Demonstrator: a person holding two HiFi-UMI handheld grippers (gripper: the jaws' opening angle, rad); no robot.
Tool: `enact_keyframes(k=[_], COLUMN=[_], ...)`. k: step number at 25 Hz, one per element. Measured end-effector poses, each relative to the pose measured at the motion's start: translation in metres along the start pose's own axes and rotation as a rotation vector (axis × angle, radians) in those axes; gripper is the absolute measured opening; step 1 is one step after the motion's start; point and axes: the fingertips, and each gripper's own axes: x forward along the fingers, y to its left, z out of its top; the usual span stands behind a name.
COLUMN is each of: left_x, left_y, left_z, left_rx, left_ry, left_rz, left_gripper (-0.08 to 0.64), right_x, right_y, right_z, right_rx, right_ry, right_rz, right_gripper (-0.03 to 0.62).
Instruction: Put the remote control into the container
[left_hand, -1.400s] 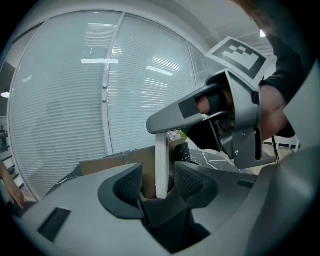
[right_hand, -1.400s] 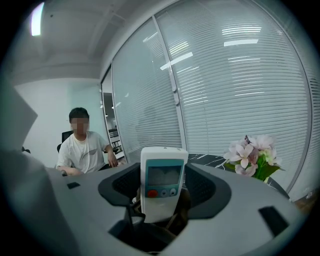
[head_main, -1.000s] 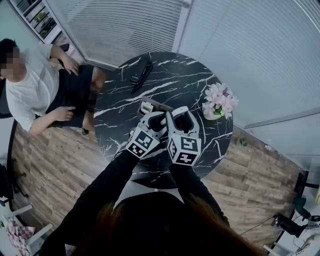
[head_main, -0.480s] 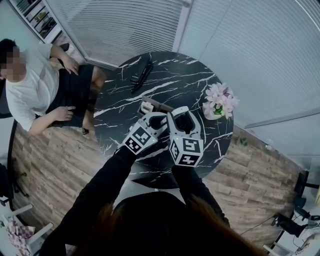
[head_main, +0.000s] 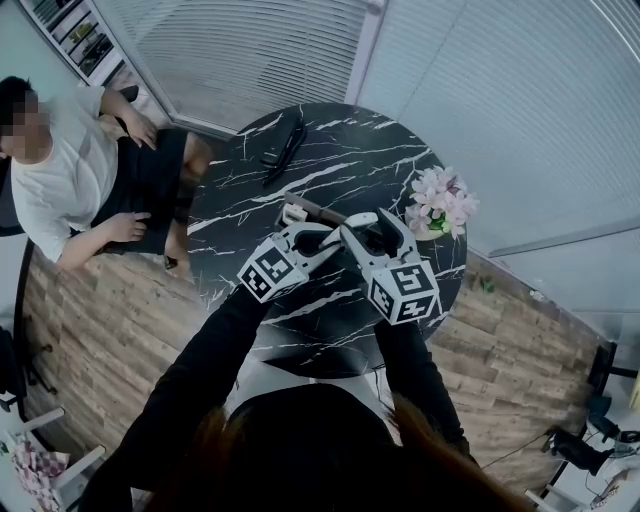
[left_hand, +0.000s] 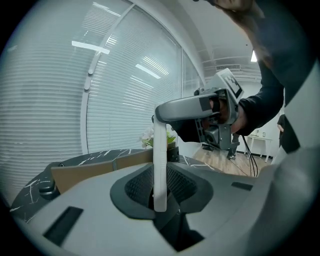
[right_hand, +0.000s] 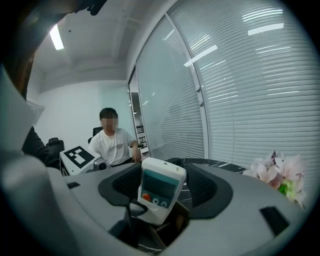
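The white remote control (right_hand: 161, 186), with a small screen and a red button, stands upright over the black marble table (head_main: 340, 150). My left gripper (left_hand: 160, 197) is shut on its flat faces; its jaws have just been closing with the remote between them. In the left gripper view the remote (left_hand: 160, 150) shows edge-on. My right gripper (right_hand: 162, 200) stands open around the remote, with a gap on either side. The brown container (left_hand: 95, 170) sits just beyond both grippers. In the head view the container (head_main: 297, 210) lies just ahead of the left gripper (head_main: 322, 238) and the right gripper (head_main: 352, 228).
A pot of pink flowers (head_main: 440, 205) stands at the table's right edge. Dark slim objects (head_main: 282, 148) lie at the far side. A person in a white shirt (head_main: 70, 170) sits to the left of the table. Blinds cover the windows behind.
My right gripper has swung out to the right, its marker cube moving right and turning. The left gripper's cube has shifted slightly left and up. The remote stays between them.
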Motion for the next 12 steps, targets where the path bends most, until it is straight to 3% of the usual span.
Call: enact_keyframes(k=[5, 12], left_x=[-0.0011, -0.0028], left_y=[0.0006, 0.0018], left_z=[0.0006, 0.0020], left_rx=[-0.004, 0.116], left_ry=[-0.008, 0.022], left_rz=[0.001, 0.082], left_gripper=[0.084, 0.084], right_x=[0.0023, -0.0027], right_y=[0.0007, 0.0056], right_z=[0.0029, 0.0047], right_rx=[0.010, -0.029], right_ry=[0.036, 0.008], right_rz=[0.071, -0.019], right_gripper=[0.273, 0.273])
